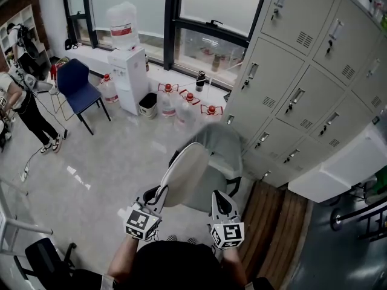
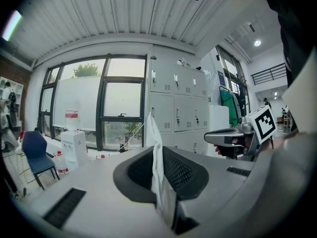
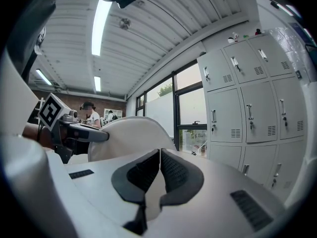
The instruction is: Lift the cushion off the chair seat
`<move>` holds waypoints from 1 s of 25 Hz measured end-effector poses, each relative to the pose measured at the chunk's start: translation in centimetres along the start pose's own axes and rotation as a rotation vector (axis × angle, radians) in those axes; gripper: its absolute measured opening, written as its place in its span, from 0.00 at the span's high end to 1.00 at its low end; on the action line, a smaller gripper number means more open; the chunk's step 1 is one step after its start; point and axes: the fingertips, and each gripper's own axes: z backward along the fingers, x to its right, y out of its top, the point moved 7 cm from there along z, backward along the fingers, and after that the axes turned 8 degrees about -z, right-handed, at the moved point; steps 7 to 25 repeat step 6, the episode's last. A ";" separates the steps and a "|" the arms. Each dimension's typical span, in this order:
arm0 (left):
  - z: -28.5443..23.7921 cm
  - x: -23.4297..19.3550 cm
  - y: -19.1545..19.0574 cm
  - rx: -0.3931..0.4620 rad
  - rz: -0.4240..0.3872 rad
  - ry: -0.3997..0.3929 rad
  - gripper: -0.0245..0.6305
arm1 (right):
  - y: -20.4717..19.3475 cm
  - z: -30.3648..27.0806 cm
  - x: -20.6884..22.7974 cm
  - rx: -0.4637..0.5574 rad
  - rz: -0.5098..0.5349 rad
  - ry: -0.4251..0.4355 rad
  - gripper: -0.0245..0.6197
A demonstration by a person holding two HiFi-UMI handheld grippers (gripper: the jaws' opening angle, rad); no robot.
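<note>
A white oval cushion (image 1: pixel 184 174) stands on edge, tilted, above the grey chair (image 1: pixel 225 156). My left gripper (image 1: pixel 159 193) is shut on its lower edge; in the left gripper view a thin white fold of the cushion (image 2: pixel 155 152) rises from between the closed dark pads. My right gripper (image 1: pixel 221 199) hovers beside the cushion on the right, over the seat, with its pads closed together and nothing between them. From the right gripper view the cushion (image 3: pixel 130 137) bulges at the left, with the left gripper (image 3: pixel 94 134) holding it.
Grey lockers (image 1: pixel 302 95) line the right wall behind the chair. A water dispenser (image 1: pixel 130 77), several water jugs (image 1: pixel 181 104) and a blue chair (image 1: pixel 81 89) stand by the windows. A person (image 1: pixel 24 107) stands at the far left. A black chair (image 1: pixel 51 261) is near left.
</note>
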 end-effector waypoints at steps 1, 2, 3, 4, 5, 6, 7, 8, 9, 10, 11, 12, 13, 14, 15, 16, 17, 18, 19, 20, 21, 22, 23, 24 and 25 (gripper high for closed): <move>0.0 0.0 0.0 0.001 0.001 0.000 0.90 | 0.0 0.0 0.0 0.000 0.000 0.000 0.91; 0.0 0.1 0.0 0.002 0.002 0.001 0.90 | 0.0 0.1 0.0 0.000 -0.001 -0.001 0.91; 0.0 0.1 0.0 0.002 0.002 0.001 0.90 | -0.1 0.2 0.0 0.000 -0.002 -0.002 0.91; 0.1 0.2 -0.1 0.002 0.001 0.001 0.90 | -0.1 0.2 0.0 0.001 -0.002 -0.003 0.91; 0.1 0.2 -0.1 0.002 0.001 0.000 0.90 | -0.1 0.3 0.1 0.002 -0.003 -0.004 0.91; 0.1 0.2 -0.1 0.002 0.000 0.000 0.90 | -0.1 0.3 0.1 0.002 -0.003 -0.006 0.91; 0.1 0.2 -0.1 0.002 0.000 0.000 0.90 | -0.1 0.3 0.1 0.002 -0.003 -0.006 0.91; 0.1 0.2 -0.1 0.002 0.000 0.000 0.90 | -0.1 0.3 0.1 0.002 -0.003 -0.006 0.91; 0.1 0.2 -0.1 0.002 0.000 0.000 0.90 | -0.1 0.3 0.1 0.002 -0.003 -0.006 0.91; 0.1 0.2 -0.1 0.002 0.000 0.000 0.90 | -0.1 0.3 0.1 0.002 -0.003 -0.006 0.91; 0.1 0.2 -0.1 0.002 0.000 0.000 0.90 | -0.1 0.3 0.1 0.002 -0.003 -0.006 0.91; 0.1 0.2 -0.1 0.002 0.000 0.000 0.90 | -0.1 0.3 0.1 0.002 -0.003 -0.006 0.91; 0.1 0.2 -0.1 0.002 0.000 0.000 0.90 | -0.1 0.3 0.1 0.002 -0.003 -0.006 0.91; 0.1 0.2 -0.1 0.002 0.000 0.000 0.90 | -0.1 0.3 0.1 0.002 -0.003 -0.006 0.91; 0.1 0.2 -0.1 0.002 0.000 0.000 0.90 | -0.1 0.3 0.1 0.002 -0.003 -0.006 0.91; 0.1 0.2 -0.1 0.002 0.000 0.000 0.90 | -0.1 0.3 0.1 0.002 -0.003 -0.006 0.91; 0.1 0.2 -0.1 0.002 0.000 0.000 0.90 | -0.1 0.3 0.1 0.002 -0.003 -0.006 0.91; 0.1 0.2 -0.1 0.002 0.000 0.000 0.90 | -0.1 0.3 0.1 0.002 -0.003 -0.006 0.91; 0.1 0.2 -0.1 0.002 0.000 0.000 0.90 | -0.1 0.3 0.1 0.002 -0.003 -0.006 0.91; 0.1 0.2 -0.1 0.002 0.000 0.000 0.90 | -0.1 0.3 0.1 0.002 -0.003 -0.006 0.91; 0.1 0.2 -0.1 0.002 0.000 0.000 0.90 | -0.1 0.3 0.1 0.002 -0.003 -0.006 0.91; 0.1 0.2 -0.1 0.002 0.000 0.000 0.90 | -0.1 0.3 0.1 0.002 -0.003 -0.006 0.91; 0.1 0.2 -0.1 0.002 0.000 0.000 0.90 | -0.1 0.3 0.1 0.002 -0.003 -0.006 0.91; 0.1 0.2 -0.1 0.002 0.000 0.000 0.90 | -0.1 0.3 0.1 0.002 -0.003 -0.006 0.91; 0.1 0.2 -0.1 0.002 0.000 0.000 0.90 | -0.1 0.3 0.1 0.002 -0.003 -0.006 0.91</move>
